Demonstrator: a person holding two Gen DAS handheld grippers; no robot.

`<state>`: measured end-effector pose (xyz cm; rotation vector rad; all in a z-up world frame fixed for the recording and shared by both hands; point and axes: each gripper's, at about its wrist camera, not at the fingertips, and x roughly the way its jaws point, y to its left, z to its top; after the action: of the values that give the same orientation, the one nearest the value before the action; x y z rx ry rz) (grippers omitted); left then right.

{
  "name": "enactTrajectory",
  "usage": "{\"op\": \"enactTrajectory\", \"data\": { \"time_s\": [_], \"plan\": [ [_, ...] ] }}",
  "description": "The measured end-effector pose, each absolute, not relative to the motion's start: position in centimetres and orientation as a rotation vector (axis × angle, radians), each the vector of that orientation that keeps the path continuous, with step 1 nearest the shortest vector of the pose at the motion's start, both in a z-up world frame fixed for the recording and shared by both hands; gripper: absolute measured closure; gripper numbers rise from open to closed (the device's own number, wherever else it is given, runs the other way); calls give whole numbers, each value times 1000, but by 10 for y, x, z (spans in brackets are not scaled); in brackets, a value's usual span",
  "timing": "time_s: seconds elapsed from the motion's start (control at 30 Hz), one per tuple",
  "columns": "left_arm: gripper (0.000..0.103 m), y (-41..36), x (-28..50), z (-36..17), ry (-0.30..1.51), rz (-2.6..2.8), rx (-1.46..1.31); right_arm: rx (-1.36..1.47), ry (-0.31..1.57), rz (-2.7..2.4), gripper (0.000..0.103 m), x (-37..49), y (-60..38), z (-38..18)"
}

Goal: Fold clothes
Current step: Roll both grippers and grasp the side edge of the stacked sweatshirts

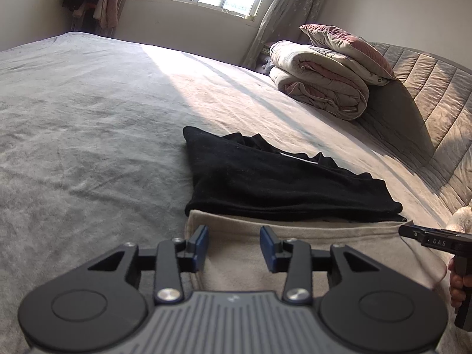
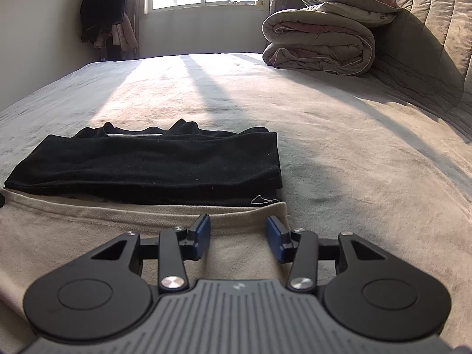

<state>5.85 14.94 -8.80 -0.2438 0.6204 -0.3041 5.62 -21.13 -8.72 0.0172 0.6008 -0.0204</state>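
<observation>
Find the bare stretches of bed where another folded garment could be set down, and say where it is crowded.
Free: the wide grey bed left of the black folded garment, and the sunlit strip between it and the rolled quilt. Crowded: the near edge, where both open grippers, left and right, sit over the beige garment touching the black one.

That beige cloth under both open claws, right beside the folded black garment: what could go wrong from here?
1. The flat beige cloth has its far edge against, maybe under, the folded black garment; lifting it could undo that fold.
2. The right gripper sits at the cloth's corner and the left gripper near its other edge, both open; an uneven pinch may give a crooked fold.
3. A loose thread at the black garment's corner could snag.
</observation>
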Motion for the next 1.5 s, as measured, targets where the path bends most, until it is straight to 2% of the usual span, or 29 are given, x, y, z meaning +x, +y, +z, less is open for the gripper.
{"op": "enactTrajectory", "data": {
  "time_s": [0.37,0.6,0.73,1.17,1.37,1.5],
  "plan": [
    [47,158,46,-67,587,-302,-279,66,618,-10,53,52,-188,-77],
    [46,182,29,-60,618,-318,-347,94,632,0,50,42,-178,-73],
    [46,203,18,-67,696,-334,-414,151,651,-29,50,32,-183,-67],
    [47,252,-7,-102,953,-396,-929,545,747,-45,50,-11,-266,-46],
    [47,223,-16,-117,1051,-433,-965,762,813,-60,50,-39,-298,-58],
    [48,207,-18,-125,1017,-360,-1015,926,835,2,50,-50,-305,-73]
  ]
}}
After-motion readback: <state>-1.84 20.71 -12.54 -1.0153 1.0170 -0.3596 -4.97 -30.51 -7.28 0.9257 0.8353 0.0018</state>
